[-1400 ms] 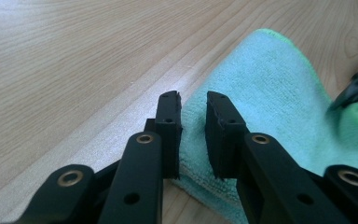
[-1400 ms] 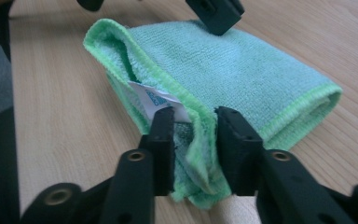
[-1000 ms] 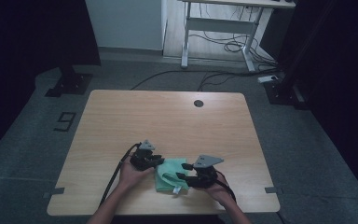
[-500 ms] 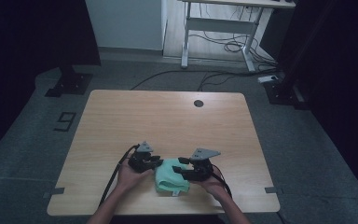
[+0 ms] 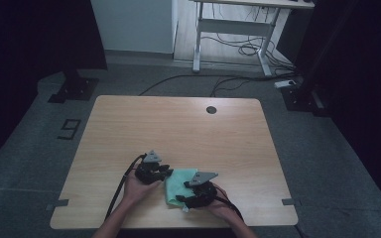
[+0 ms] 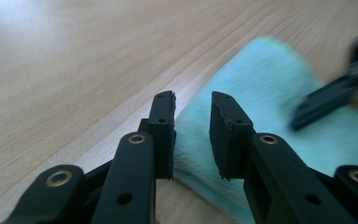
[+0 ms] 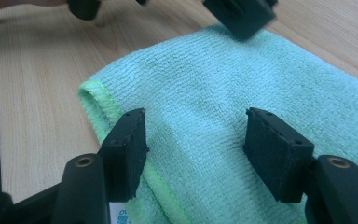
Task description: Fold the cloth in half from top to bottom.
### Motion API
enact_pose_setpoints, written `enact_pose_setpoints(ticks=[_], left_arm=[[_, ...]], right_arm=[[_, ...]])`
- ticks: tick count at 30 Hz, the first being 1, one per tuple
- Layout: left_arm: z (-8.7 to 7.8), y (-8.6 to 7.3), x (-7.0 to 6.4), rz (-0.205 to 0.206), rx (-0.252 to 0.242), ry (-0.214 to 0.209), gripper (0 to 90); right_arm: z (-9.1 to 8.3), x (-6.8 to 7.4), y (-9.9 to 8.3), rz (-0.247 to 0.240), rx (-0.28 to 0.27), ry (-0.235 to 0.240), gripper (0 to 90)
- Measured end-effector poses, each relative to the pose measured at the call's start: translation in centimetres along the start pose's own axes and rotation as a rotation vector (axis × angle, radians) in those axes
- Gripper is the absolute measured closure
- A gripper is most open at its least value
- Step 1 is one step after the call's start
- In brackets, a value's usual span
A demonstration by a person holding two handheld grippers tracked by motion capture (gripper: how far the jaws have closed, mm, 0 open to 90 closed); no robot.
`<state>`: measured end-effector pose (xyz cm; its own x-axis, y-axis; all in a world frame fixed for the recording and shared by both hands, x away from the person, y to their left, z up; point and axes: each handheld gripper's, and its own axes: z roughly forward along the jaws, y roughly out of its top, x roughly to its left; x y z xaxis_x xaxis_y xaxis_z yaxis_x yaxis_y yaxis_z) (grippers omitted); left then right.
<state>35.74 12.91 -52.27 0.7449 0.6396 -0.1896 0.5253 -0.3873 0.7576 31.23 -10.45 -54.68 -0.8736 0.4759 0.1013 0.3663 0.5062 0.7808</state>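
A folded light-green microfibre cloth (image 5: 174, 184) lies on the wooden table (image 5: 178, 129) near its front edge. My left gripper (image 5: 167, 172) sits at the cloth's left edge. In the left gripper view its jaws (image 6: 192, 112) stand a little apart, low over the edge of the cloth (image 6: 261, 79), with nothing pinched. My right gripper (image 5: 179, 200) hovers over the cloth's near right part. Seen from the right gripper view, it (image 7: 193, 126) is wide open just above the cloth (image 7: 205, 70), whose folded hem runs past one jaw. A white label (image 7: 119, 217) peeks out at the near corner.
A round cable hole (image 5: 211, 109) sits near the table's far edge. Bare tabletop stretches beyond and to both sides of the cloth. Behind the table stand a white desk frame (image 5: 238, 25), loose cables (image 5: 228, 79) on the floor and a black stand base (image 5: 74, 89).
My right gripper has shifted left and toward the table's front edge, now over the cloth's near part. The left gripper has hardly moved.
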Motion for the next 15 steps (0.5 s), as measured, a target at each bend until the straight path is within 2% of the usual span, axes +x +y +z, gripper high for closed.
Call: enact_pose_setpoints(ticks=[1,2,6,9,10,12,15], left_arm=[[0.0,0.0,0.0,0.000,0.000,0.000,70.3],[-0.9,0.1,-0.9,0.012,-0.001,-0.035,69.2],[-1.6,-0.6,-2.8,0.049,0.015,-0.084,66.4],[-1.6,-1.2,-3.3,0.057,0.040,-0.087,63.2],[-1.5,-1.9,-3.5,0.050,0.053,-0.090,62.1],[-1.2,-2.4,-3.6,0.054,0.064,-0.076,59.5],[-1.0,-2.6,-3.5,0.050,0.075,-0.076,57.6]], right_arm=[[0.1,0.0,0.0,-0.001,0.002,-0.003,39.3],[0.2,0.1,0.0,-0.004,0.004,-0.006,39.2],[0.3,0.2,0.0,-0.003,0.002,-0.013,39.0],[-0.1,0.1,-0.1,-0.003,-0.012,-0.009,38.1],[-0.4,-0.1,-0.2,-0.001,-0.022,-0.008,37.7],[-0.9,-0.4,-0.5,0.013,-0.042,-0.007,37.2],[-1.6,-0.8,-0.9,0.025,-0.039,-0.015,37.3]])
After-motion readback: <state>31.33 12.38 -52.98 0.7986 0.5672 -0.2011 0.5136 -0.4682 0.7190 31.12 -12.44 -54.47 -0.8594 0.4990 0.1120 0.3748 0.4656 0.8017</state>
